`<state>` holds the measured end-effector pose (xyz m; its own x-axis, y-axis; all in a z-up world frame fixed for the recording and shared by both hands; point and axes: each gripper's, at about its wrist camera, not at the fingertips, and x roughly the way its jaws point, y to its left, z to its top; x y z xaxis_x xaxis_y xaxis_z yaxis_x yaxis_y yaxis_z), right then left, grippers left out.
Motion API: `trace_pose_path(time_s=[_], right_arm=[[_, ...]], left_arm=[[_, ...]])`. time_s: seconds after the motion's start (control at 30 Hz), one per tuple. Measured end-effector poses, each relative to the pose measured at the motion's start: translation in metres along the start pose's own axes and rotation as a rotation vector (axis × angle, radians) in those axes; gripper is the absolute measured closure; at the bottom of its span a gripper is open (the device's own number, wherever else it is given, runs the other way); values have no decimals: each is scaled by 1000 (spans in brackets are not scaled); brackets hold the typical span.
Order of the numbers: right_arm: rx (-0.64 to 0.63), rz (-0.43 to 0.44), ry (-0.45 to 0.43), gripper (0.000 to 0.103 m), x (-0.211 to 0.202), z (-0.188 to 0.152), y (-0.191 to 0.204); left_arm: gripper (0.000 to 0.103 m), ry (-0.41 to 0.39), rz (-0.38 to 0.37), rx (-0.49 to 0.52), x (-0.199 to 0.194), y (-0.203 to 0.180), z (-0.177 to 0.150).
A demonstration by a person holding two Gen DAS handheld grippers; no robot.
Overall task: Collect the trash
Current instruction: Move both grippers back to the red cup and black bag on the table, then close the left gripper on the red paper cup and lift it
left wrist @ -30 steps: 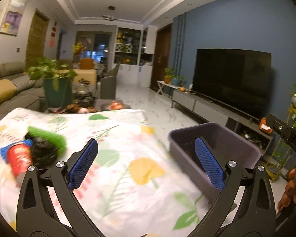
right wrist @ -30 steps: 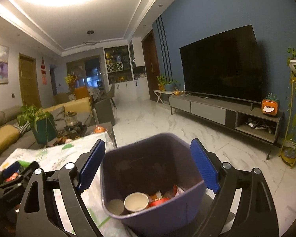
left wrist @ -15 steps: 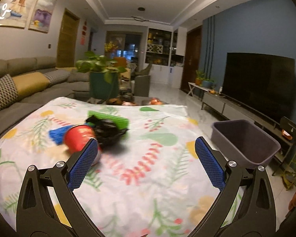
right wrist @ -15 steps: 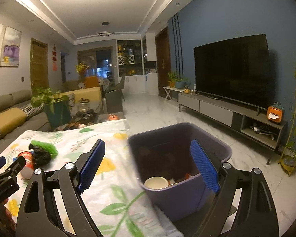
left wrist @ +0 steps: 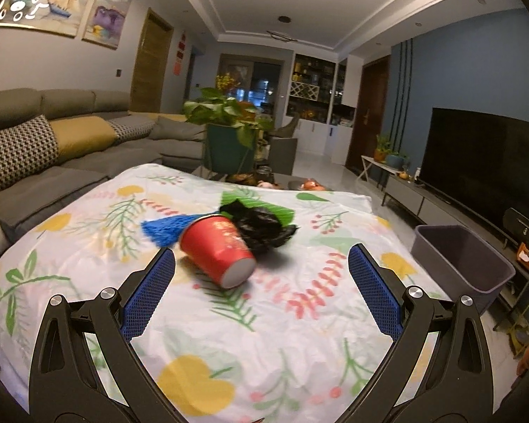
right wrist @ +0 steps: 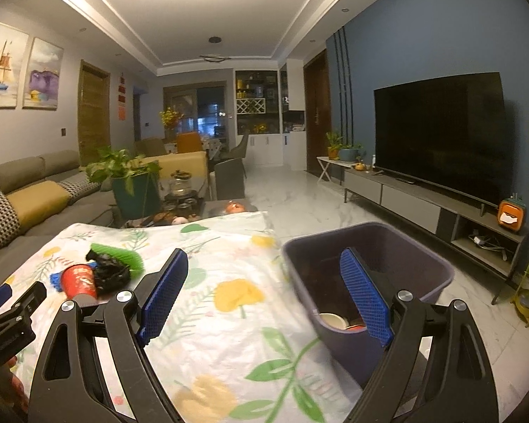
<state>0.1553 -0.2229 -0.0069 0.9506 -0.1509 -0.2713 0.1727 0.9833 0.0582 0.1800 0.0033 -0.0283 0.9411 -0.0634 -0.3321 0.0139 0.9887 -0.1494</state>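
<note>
Trash lies on the table's (left wrist: 88, 232) floral cloth: a red cup (left wrist: 217, 250) on its side, touching a black bag (left wrist: 262, 227), with blue (left wrist: 162, 229) and green (left wrist: 264, 206) net pieces beside them, all larger and nearer the middle of the left view than half a second ago. The left tool (left wrist: 261, 275), jaws wide apart and empty, has closed in on the cup. The right tool (right wrist: 264, 292), also spread and empty, has swung left, so the bin (right wrist: 423, 264) beside the table now sits further right, a white cup (right wrist: 331, 320) inside.
</note>
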Motion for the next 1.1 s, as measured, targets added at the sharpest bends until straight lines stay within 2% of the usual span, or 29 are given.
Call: trace_pose_path(time_s=[0.23, 0.43, 0.63, 0.83, 1.0, 1.1], right_arm=[[-24, 85, 29, 18, 13, -7, 34], [-39, 147, 55, 18, 31, -15, 62], [-44, 173, 60, 18, 48, -18, 77], [-46, 180, 67, 18, 65, -20, 80], [-50, 185, 72, 18, 78, -20, 84], [-53, 199, 81, 18, 85, -22, 89]], left_arm=[[6, 3, 53, -35, 3, 32, -1], [6, 33, 87, -53, 20, 53, -6], [6, 110, 45, -92, 71, 53, -3], [7, 200, 60, -89, 131, 42, -1], [33, 275, 59, -100, 155, 45, -5], [39, 283, 41, -96, 157, 45, -8]])
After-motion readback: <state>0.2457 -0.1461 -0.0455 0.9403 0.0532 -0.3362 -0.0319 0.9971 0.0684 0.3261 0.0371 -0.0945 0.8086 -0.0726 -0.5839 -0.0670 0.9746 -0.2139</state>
